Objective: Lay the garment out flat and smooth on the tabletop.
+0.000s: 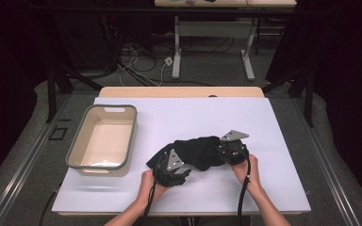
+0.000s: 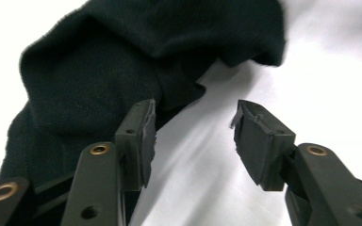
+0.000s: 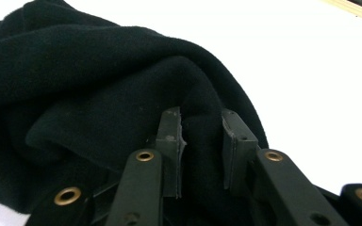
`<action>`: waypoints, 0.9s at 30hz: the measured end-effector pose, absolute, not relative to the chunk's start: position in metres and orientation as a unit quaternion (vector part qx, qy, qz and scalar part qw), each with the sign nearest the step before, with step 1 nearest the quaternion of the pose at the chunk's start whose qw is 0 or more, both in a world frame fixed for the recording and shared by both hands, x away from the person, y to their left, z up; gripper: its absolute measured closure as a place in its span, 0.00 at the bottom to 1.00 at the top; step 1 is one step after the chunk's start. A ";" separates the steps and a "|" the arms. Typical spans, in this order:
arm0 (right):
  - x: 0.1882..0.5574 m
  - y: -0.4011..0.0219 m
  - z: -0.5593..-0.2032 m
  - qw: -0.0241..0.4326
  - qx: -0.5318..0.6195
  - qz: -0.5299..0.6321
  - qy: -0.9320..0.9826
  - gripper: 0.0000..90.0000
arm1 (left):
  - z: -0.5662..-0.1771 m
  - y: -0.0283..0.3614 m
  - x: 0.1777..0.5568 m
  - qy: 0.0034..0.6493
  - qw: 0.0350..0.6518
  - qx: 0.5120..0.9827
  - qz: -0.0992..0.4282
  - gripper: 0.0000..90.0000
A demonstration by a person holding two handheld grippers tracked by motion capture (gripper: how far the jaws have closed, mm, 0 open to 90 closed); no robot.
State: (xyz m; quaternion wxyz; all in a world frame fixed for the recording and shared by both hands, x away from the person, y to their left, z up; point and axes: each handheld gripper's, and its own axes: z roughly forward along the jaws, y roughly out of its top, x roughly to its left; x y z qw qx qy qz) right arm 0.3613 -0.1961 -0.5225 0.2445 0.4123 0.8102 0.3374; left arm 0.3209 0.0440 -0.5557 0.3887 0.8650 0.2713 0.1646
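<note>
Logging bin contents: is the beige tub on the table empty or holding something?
Empty. The high view shows the tub with a bare beige floor; the black cloth lies outside it on the white table.

Black jaws, brass rivets, grey plates

- A black cloth point(image 1: 200, 151) lay bunched at lower centre of the white table point(image 1: 273, 141).
- The left gripper point(image 1: 173, 169) and right gripper point(image 1: 230, 149) flanked it.
- A beige tub point(image 1: 73, 149) sat left.

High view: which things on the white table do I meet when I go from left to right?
Beige tub → left tool → black cloth → right tool, its jaws closed on a fold of the cloth.
</note>
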 end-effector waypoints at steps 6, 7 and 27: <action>0.370 -0.188 -0.527 0.242 0.418 0.333 0.810 0.79 | -0.566 0.029 0.335 0.294 0.376 0.862 0.173 0.51; 0.370 -0.189 -0.527 0.241 0.417 0.335 0.810 0.79 | -0.565 0.028 0.335 0.300 0.373 0.860 0.179 0.51; 0.328 -0.189 -0.494 0.220 0.402 0.383 0.802 0.89 | -0.538 0.068 0.306 0.268 0.417 0.853 0.164 0.96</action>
